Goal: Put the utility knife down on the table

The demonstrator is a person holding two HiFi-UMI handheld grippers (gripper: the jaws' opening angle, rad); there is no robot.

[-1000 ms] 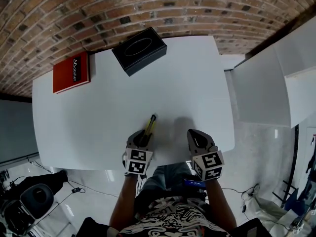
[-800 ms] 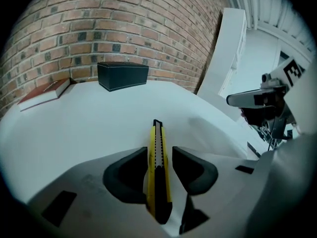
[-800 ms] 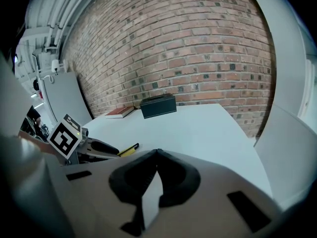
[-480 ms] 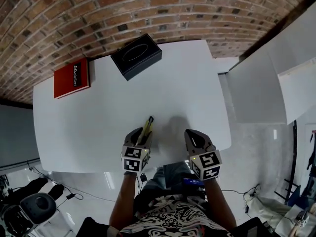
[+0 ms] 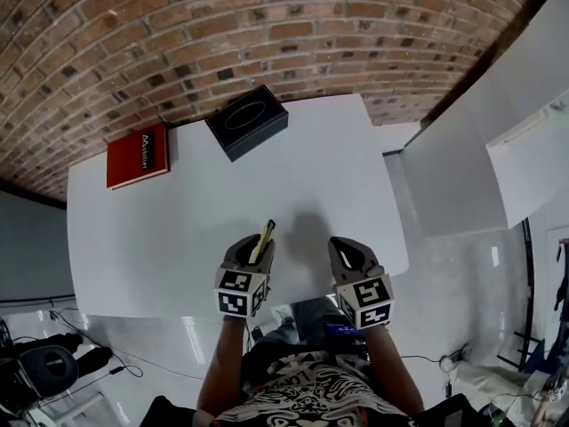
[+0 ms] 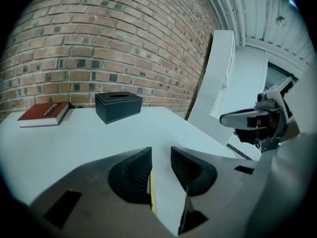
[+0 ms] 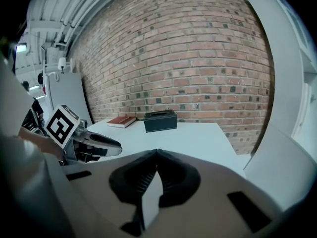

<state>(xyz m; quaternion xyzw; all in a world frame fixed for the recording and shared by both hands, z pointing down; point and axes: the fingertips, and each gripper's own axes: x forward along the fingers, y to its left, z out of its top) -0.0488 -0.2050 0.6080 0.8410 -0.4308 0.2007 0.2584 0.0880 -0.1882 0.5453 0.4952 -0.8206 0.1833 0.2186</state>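
The utility knife (image 5: 264, 237), yellow and black, lies near the front edge of the white table (image 5: 178, 212), pointing away from me. My left gripper (image 5: 256, 247) sits right behind it with the jaws parted around its near end. In the left gripper view a yellow strip of the knife (image 6: 150, 190) shows against the left jaw, with bare table in the gap; the left gripper (image 6: 161, 150) is open. My right gripper (image 5: 342, 245) hovers beside it at the table's front edge. Its jaws touch at the tips, so the right gripper (image 7: 156, 152) is shut and empty.
A black tissue box (image 5: 247, 121) stands at the far side of the table, and a red book (image 5: 139, 155) lies at the far left. White panels (image 5: 462, 149) stand off the table's right side. A brick wall runs behind.
The head view has shifted a little, showing more of the wall. Both grippers and the knife keep nearly the same places at the front edge.
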